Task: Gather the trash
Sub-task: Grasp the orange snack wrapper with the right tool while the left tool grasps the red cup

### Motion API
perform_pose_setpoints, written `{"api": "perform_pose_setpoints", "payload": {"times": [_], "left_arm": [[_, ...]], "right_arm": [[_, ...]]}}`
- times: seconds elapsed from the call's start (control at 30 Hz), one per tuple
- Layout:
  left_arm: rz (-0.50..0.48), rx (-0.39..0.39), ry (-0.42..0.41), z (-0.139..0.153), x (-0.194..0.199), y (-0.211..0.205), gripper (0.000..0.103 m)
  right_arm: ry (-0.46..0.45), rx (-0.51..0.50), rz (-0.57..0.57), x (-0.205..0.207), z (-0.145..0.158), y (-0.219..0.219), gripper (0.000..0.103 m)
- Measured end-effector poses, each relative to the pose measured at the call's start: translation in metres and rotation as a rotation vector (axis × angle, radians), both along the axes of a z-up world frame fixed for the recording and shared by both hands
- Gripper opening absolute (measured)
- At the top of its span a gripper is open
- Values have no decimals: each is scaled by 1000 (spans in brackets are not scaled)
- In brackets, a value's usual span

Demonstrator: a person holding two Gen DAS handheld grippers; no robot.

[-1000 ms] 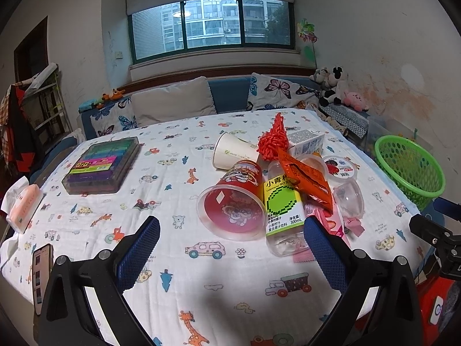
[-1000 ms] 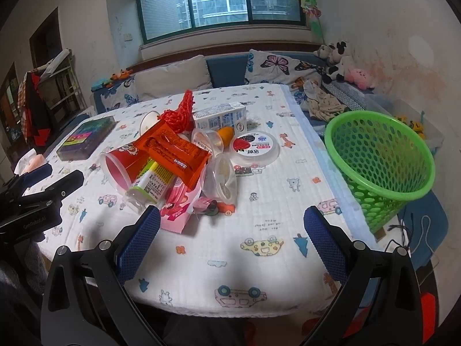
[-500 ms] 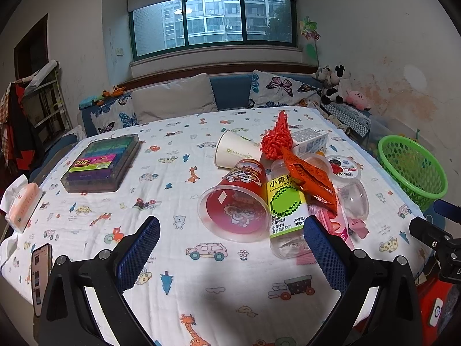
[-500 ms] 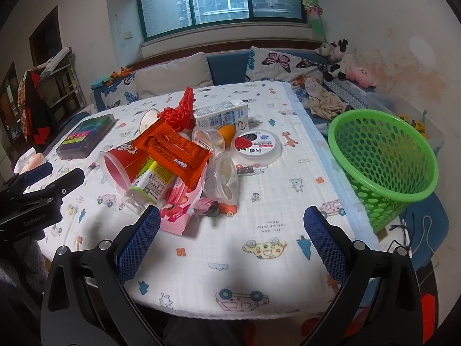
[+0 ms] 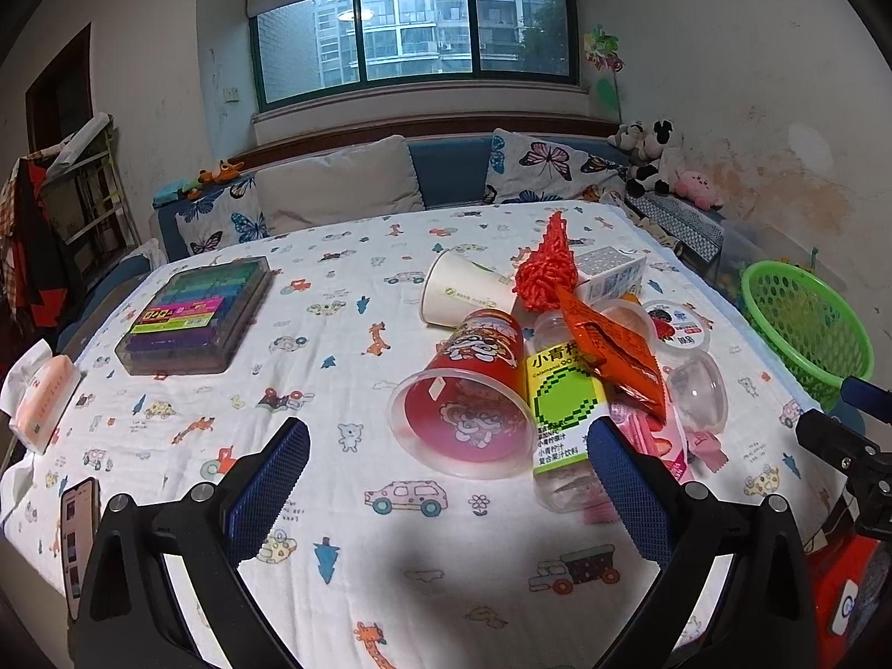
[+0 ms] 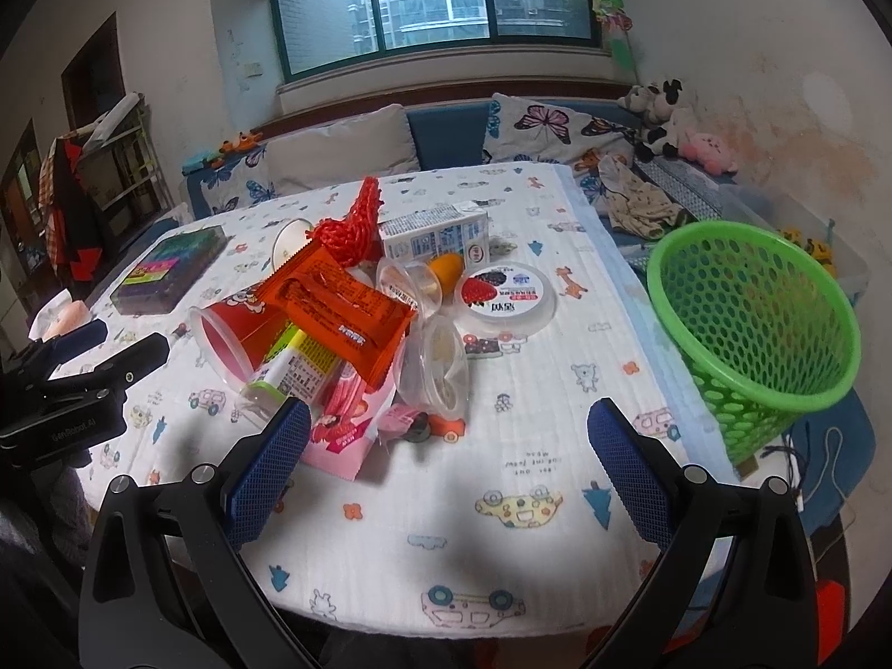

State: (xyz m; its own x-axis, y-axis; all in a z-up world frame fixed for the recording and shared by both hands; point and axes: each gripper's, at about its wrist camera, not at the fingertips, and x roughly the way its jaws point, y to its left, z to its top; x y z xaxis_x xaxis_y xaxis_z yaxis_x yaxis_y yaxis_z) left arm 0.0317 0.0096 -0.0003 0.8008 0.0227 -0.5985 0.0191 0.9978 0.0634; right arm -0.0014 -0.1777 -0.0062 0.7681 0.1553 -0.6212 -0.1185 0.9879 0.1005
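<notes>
In the left wrist view, the left gripper (image 5: 446,479) hangs over the counter (image 5: 345,290) with its jaws wide apart and nothing between them. Ahead lies the trash heap: a red cup (image 5: 474,390) on its side, mouth toward the camera, a bottle (image 5: 563,407) touching it on the right, an orange wrapper (image 5: 613,351) draped over the bottle, a paper cup (image 5: 463,290) behind, and a clear dome lid (image 5: 697,390) to the right. The green basket (image 5: 808,329) stands off the counter's right edge. All of it looks light; the red cup is likely thin and springy, so pinching its rim wall should hold better than squeezing the round body. In the right wrist view, the right gripper (image 6: 446,457) is also spread open and empty, just short of a pink packet (image 6: 345,423) at the heap's near edge. The wrapper (image 6: 340,306) lies on top, soft and crinkly, probably slippery, best nipped at a sealed end. A carton (image 6: 435,237) and yogurt tub (image 6: 504,298) sit farther back; the basket (image 6: 752,323) is near on the right.
</notes>
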Motion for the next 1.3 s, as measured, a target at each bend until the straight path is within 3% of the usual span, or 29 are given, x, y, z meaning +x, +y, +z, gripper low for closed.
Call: {"api": "perform_pose_setpoints", "payload": {"times": [0.57,0.83,1.17,1.3], "left_arm": [[46,-34,28,1,18,30,97],[53,-71,55,-8,24,42,97],[49,-123,83,-18,29,49,96],[34,-156,92,-20,32,48,96]], "right_arm": [[55,13,190,44,-3,30,98],[88,-4,277,77,-11,61,91],[112,-77,321,116,-24,96,76],[109,-108,311,124,-28,101,59]]}}
